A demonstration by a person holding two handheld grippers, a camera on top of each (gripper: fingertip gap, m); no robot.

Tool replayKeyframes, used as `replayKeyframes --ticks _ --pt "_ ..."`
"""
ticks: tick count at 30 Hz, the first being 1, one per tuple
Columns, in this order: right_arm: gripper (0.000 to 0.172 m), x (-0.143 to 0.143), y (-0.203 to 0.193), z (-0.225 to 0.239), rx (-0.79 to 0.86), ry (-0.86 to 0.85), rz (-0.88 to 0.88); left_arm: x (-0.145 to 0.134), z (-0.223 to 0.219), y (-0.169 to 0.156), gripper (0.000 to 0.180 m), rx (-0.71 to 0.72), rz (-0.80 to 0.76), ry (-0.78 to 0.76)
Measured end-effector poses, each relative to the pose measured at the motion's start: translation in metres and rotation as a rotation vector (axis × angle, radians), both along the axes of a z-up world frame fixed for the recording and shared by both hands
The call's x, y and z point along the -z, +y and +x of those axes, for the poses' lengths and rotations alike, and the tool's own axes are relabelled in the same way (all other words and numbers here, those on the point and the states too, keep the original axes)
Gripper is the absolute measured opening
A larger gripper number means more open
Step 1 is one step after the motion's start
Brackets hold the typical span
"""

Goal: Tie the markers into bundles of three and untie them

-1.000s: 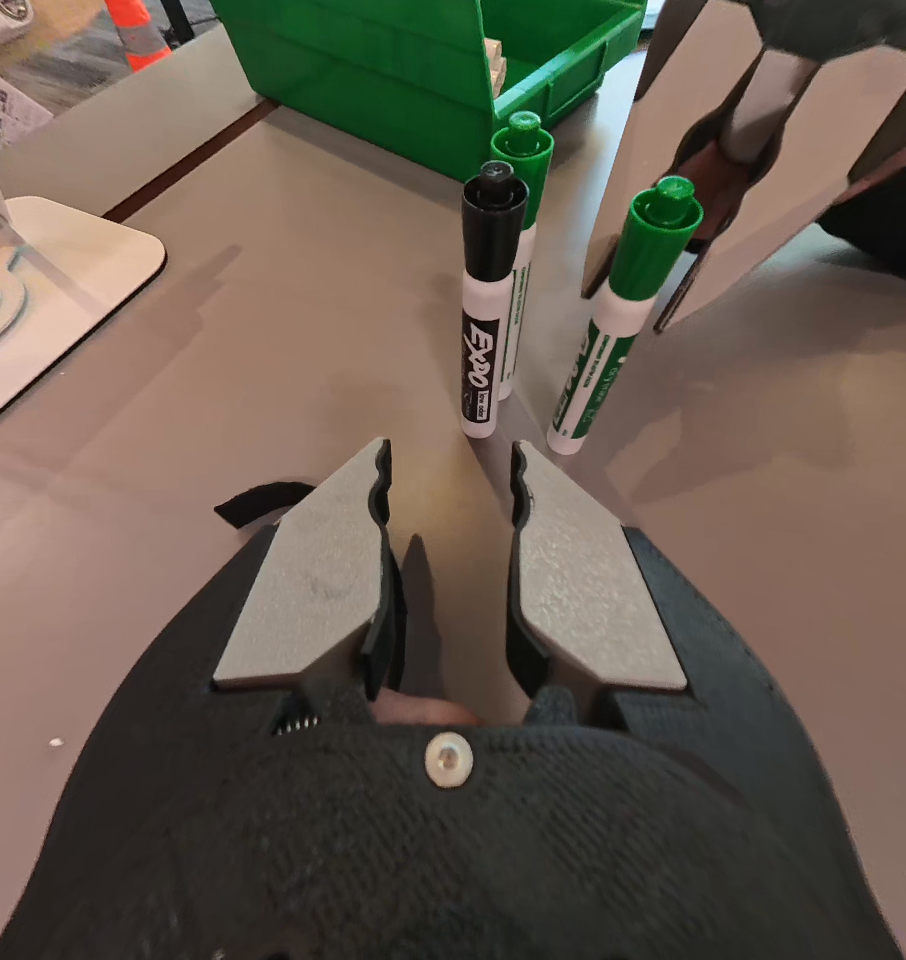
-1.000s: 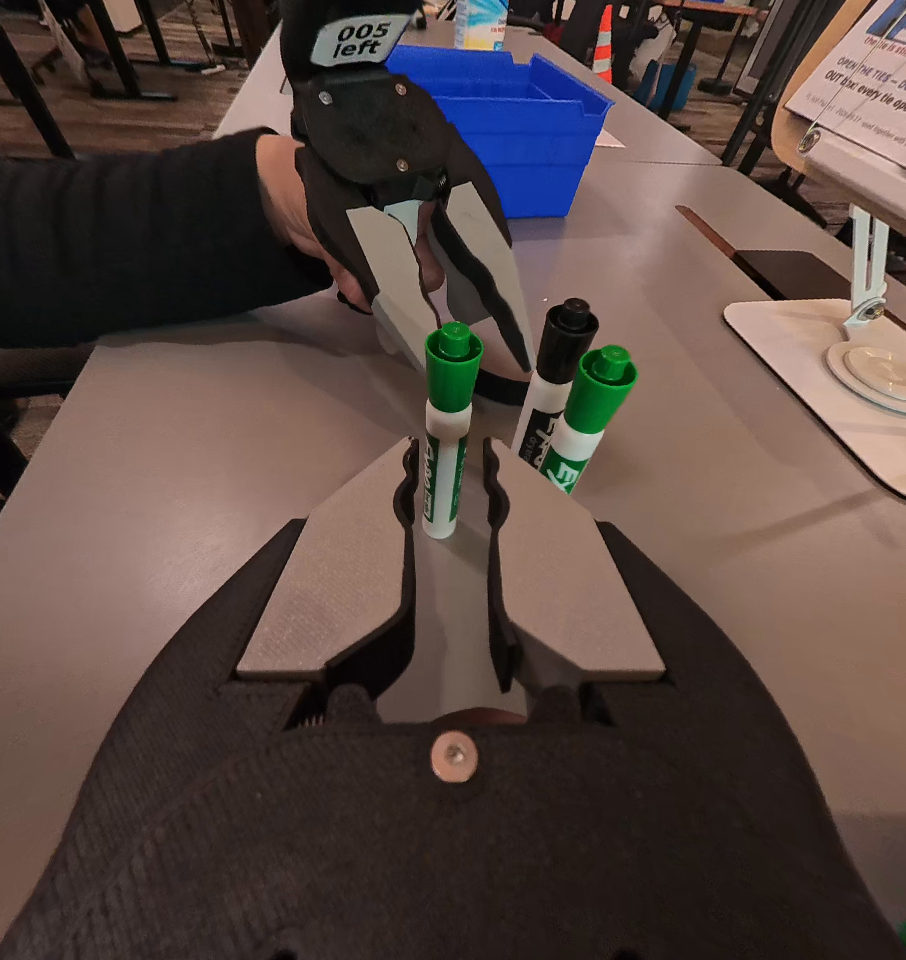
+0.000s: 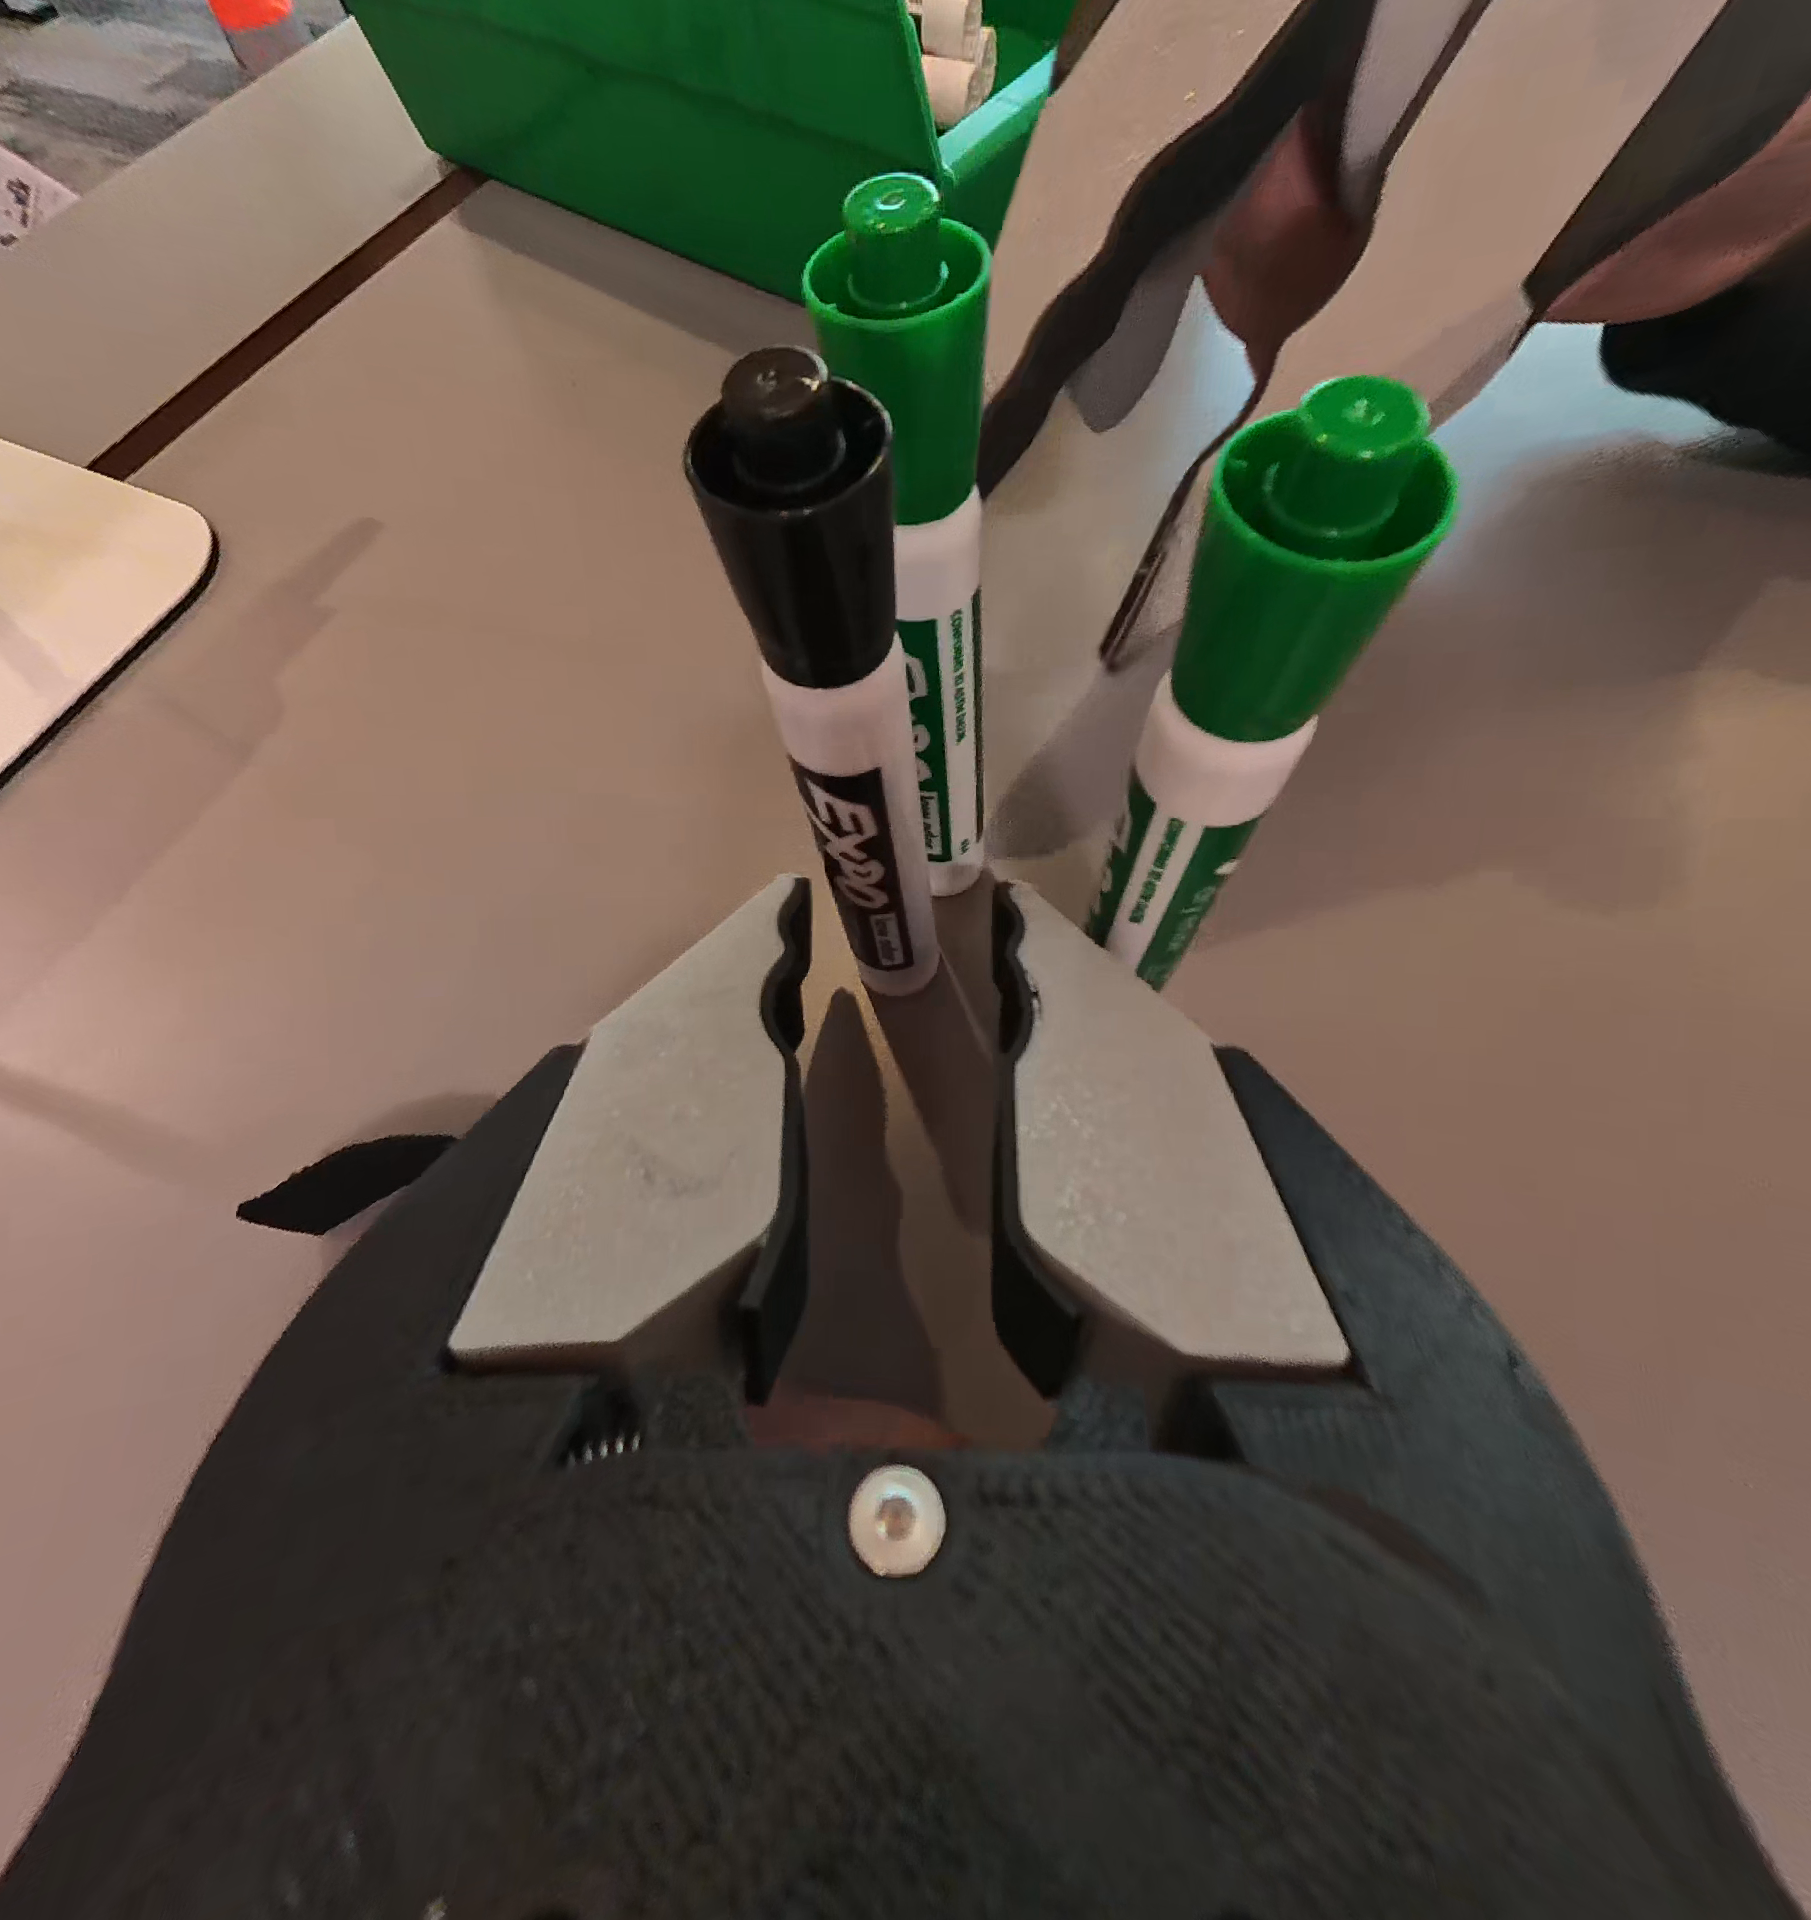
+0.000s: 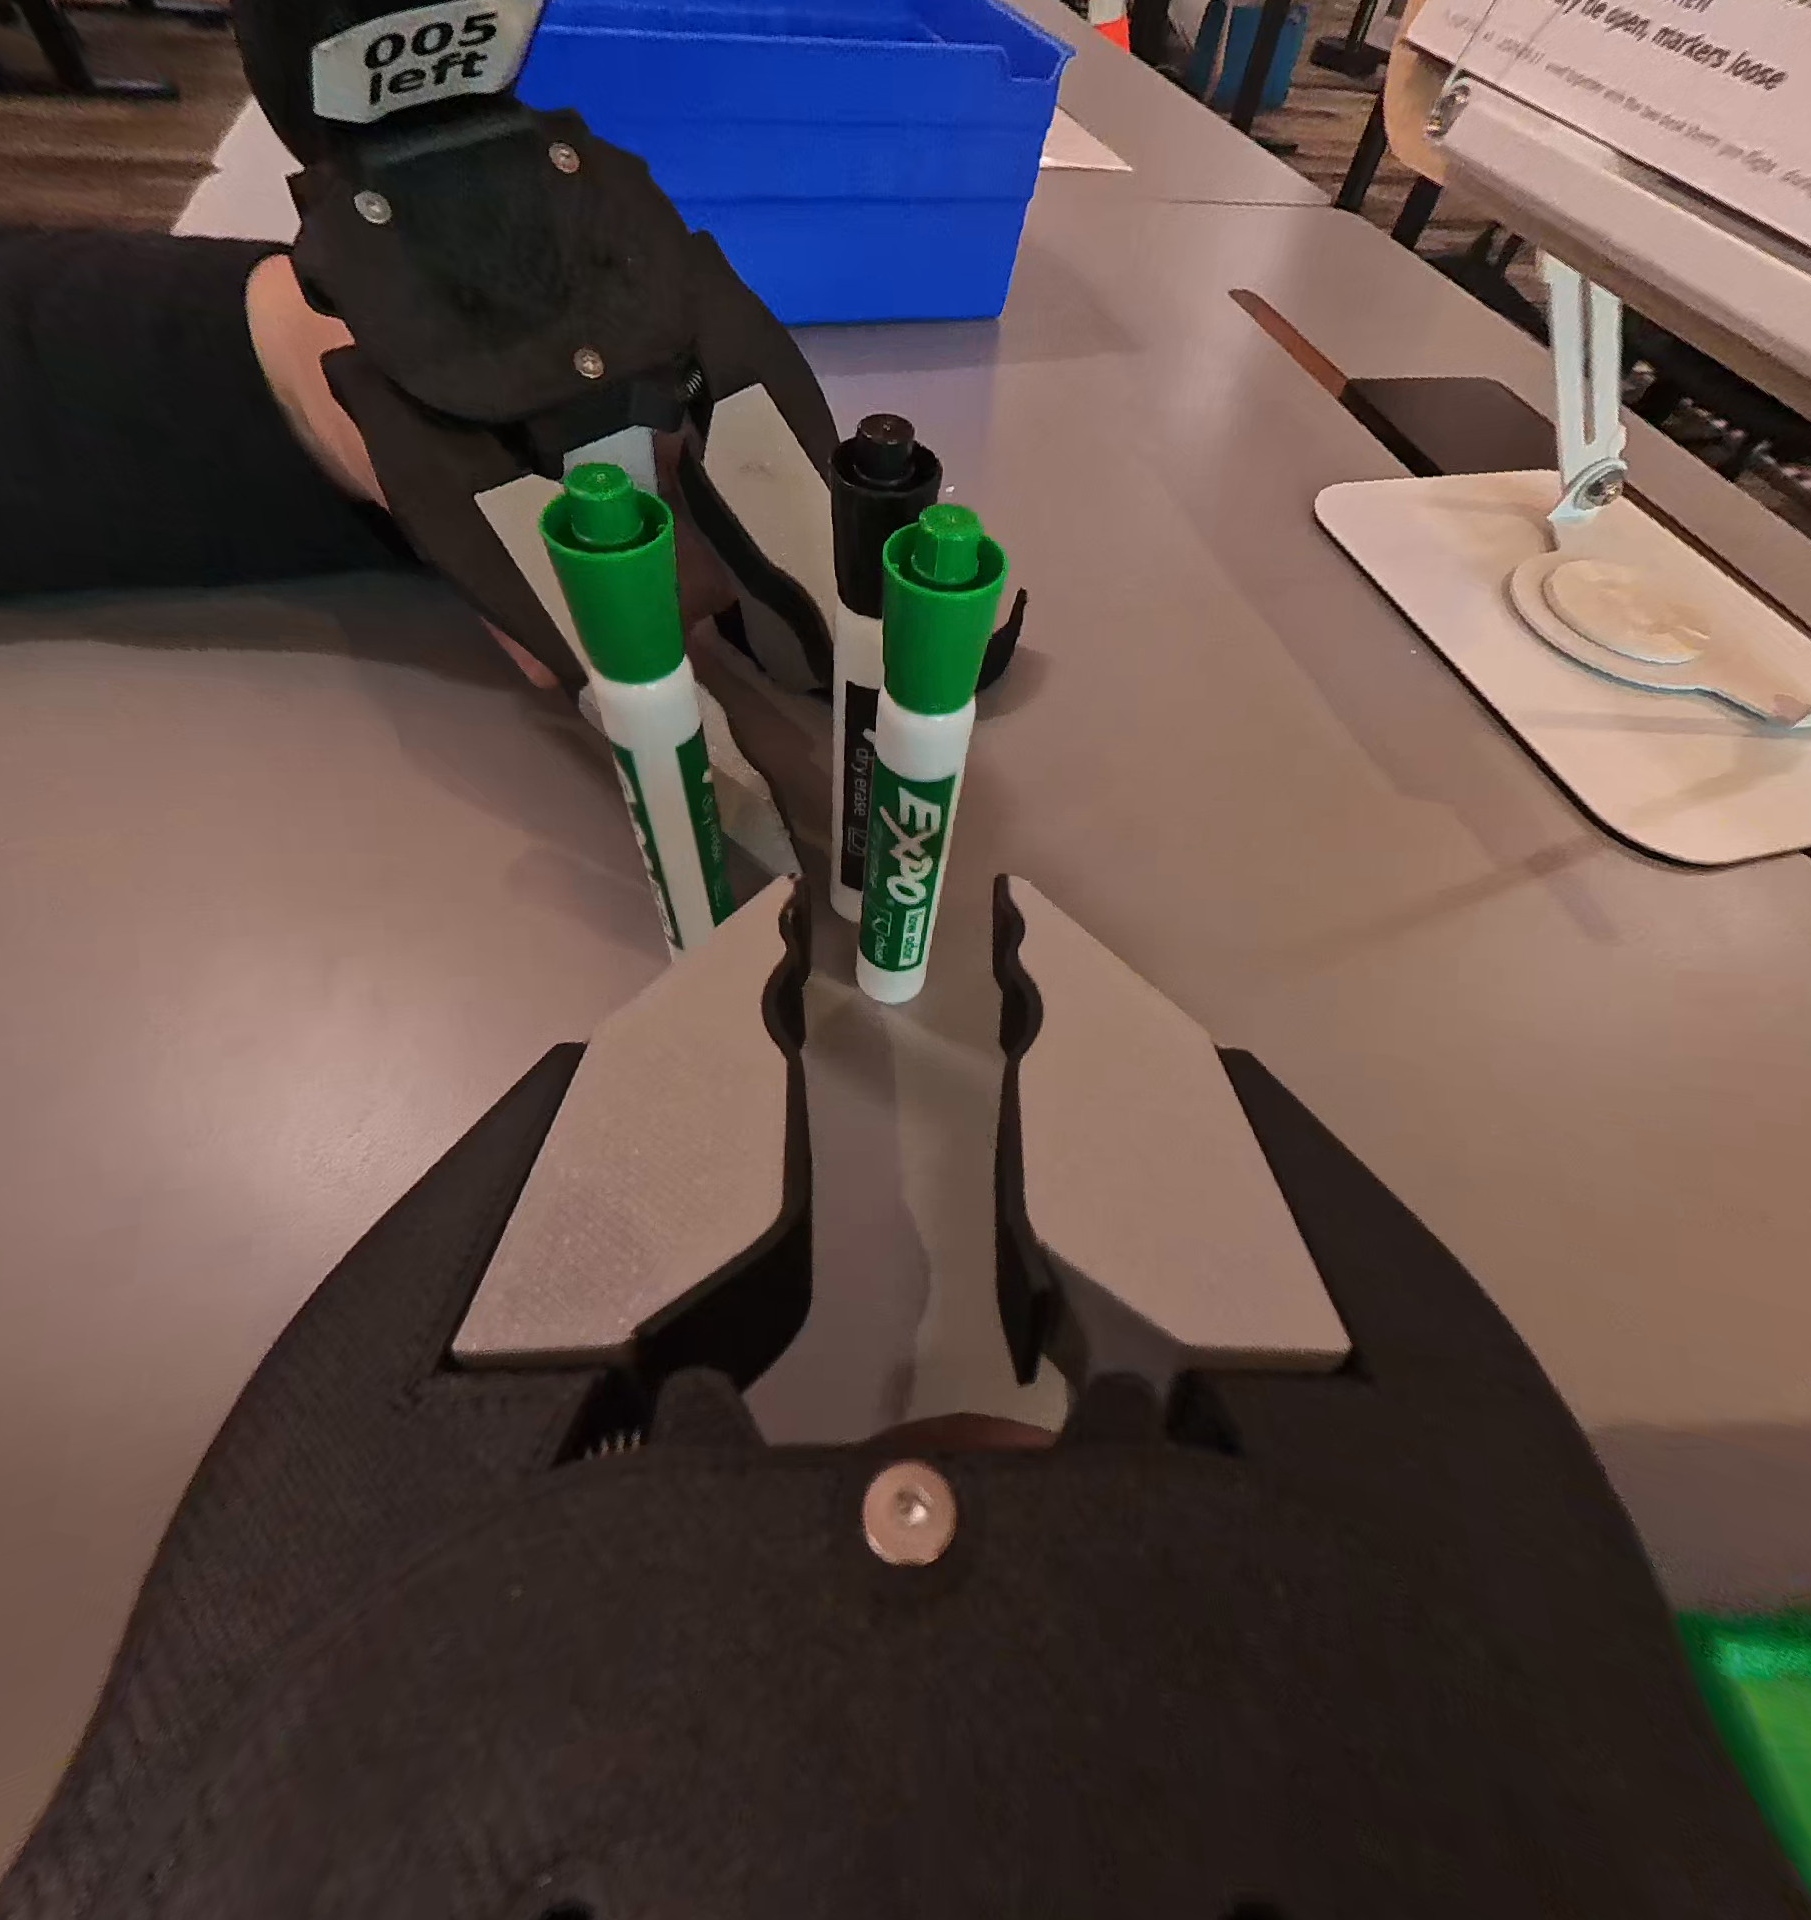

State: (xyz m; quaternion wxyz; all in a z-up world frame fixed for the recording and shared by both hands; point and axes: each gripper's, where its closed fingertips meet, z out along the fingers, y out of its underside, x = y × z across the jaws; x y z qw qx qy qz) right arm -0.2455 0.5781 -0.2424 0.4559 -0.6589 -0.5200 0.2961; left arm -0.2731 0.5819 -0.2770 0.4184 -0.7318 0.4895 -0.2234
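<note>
So there are three whiteboard markers standing upright, caps up, out on the open middle of the grey desk (image 4: 1244, 883): a black-capped marker with a white barrel (image 3: 828, 665), a green-capped marker right behind it (image 3: 922, 499), seemingly touching it, and a second green-capped marker (image 3: 1265, 665) standing a bit apart from the pair. None of them are bundled.

The left gripper (image 3: 901, 935) has its jaws apart and the base of the black one sits right at its fingertips, with a visible gap on the right side; on the left I can't tell if it's touching. The right gripper (image 4: 896, 925) comes in from the opposite side, jaws apart too, with the green marker of the pair standing just in front of its tips, not pinched.

A green plastic bin (image 3: 693, 135) sits toward one far edge of the desk, a blue plastic bin (image 4: 828, 156) toward the opposite one. A curled black strap (image 3: 329, 1195) lies flat beside the left gripper, and a white stand base (image 4: 1607, 665) sits near the side edge
</note>
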Motion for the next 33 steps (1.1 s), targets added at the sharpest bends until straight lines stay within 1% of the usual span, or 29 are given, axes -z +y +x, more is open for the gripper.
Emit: replayKeyframes --ticks 3,5,8,10,11,12,13,18,23,27,30,33 --pt "0.031 0.006 0.004 -0.011 -0.015 -0.016 -0.009 -0.001 0.000 0.000 0.026 0.004 -0.011 -0.011" --pt "0.028 0.011 0.004 -0.018 -0.034 -0.026 -0.025 -0.001 0.000 0.000 0.026 0.006 -0.020 -0.016" --pt "0.015 0.019 0.005 -0.020 -0.045 -0.060 -0.019 0.002 0.001 -0.001 0.026 0.011 -0.036 -0.004" --pt "0.014 0.019 0.005 -0.016 -0.041 -0.069 -0.032 0.004 0.002 -0.001 0.026 0.012 -0.041 0.009" --pt "0.014 0.019 0.007 -0.012 -0.031 -0.077 -0.034 0.004 0.004 -0.001 0.024 0.013 -0.039 0.010" --pt "0.014 0.018 0.008 -0.008 -0.022 -0.073 -0.027 0.004 0.005 -0.001 0.018 0.012 -0.036 0.009" --pt "0.014 0.016 0.009 -0.004 -0.017 -0.064 -0.026 0.004 0.008 -0.002 0.017 0.018 -0.038 0.008" --pt "0.014 0.019 0.018 0.018 0.039 -0.092 -0.022 0.005 0.015 -0.004 0.017 0.031 -0.053 0.009" --pt "0.014 0.019 0.017 0.020 0.039 -0.068 -0.040 0.005 0.015 -0.004 0.016 0.032 -0.064 0.004" --pt "0.019 0.026 0.018 0.017 0.043 -0.097 -0.039 0.006 0.014 -0.004 0.016 0.030 -0.072 0.002" --pt "0.015 0.028 0.017 0.016 0.036 -0.111 -0.035 0.006 0.013 -0.004 0.016 0.028 -0.079 -0.001" --pt "0.015 0.028 0.017 0.016 0.036 -0.104 -0.044 0.006 0.013 -0.004 0.016 0.027 -0.080 -0.001"
